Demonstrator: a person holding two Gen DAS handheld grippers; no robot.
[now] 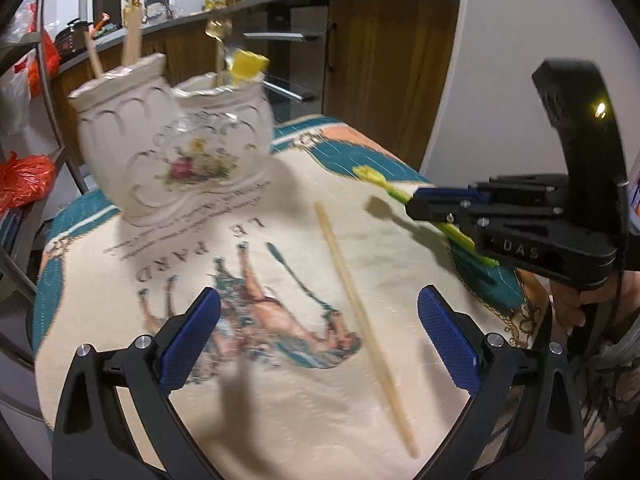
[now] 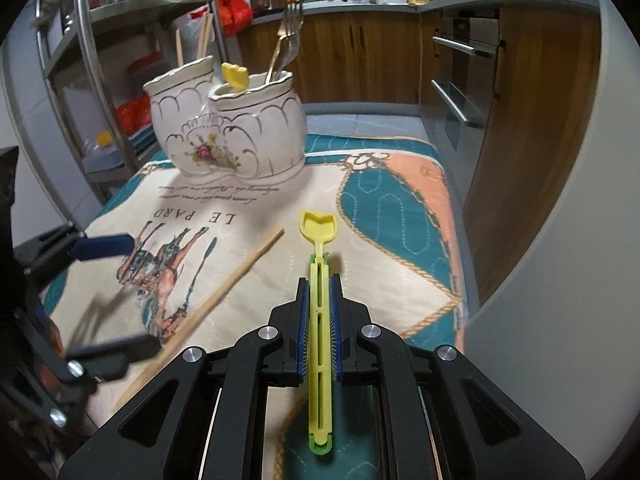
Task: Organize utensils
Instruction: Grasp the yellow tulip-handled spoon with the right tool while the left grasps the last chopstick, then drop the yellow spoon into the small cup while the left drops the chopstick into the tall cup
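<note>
Two pairs of jaws are at work. Those of the right gripper [image 2: 320, 320] are clamped on the handle of a yellow plastic scoop [image 2: 319, 280], blue pads pressing both flat sides, with the small shovel-shaped head sticking out in front and the green-tipped tail trailing back under the wrist. Those of the left gripper [image 1: 320, 344] stand wide apart and empty above a single wooden chopstick [image 1: 360, 308] that lies slantwise on the printed cloth [image 2: 380, 216] covering the table.

Beyond both stands the white ceramic holder [image 2: 224, 136], a twin-pot piece with gilt scallops and a painted flower spray. Its left pot carries more chopsticks, its right pot forks [image 2: 286, 36] and another yellow scoop head.

The scoop looks light, slotted and slightly flexible, and it is gripped around mid-handle, so it could pivot between the pads if its head knocks the pot rim or the forks on the way in. The holder looks top-heavy with tall cutlery, so a sideways nudge might rock it. The chopstick is thin and lies flat on soft cloth; jaws coming down off-centre could roll it aside or pinch fabric with it.
</note>
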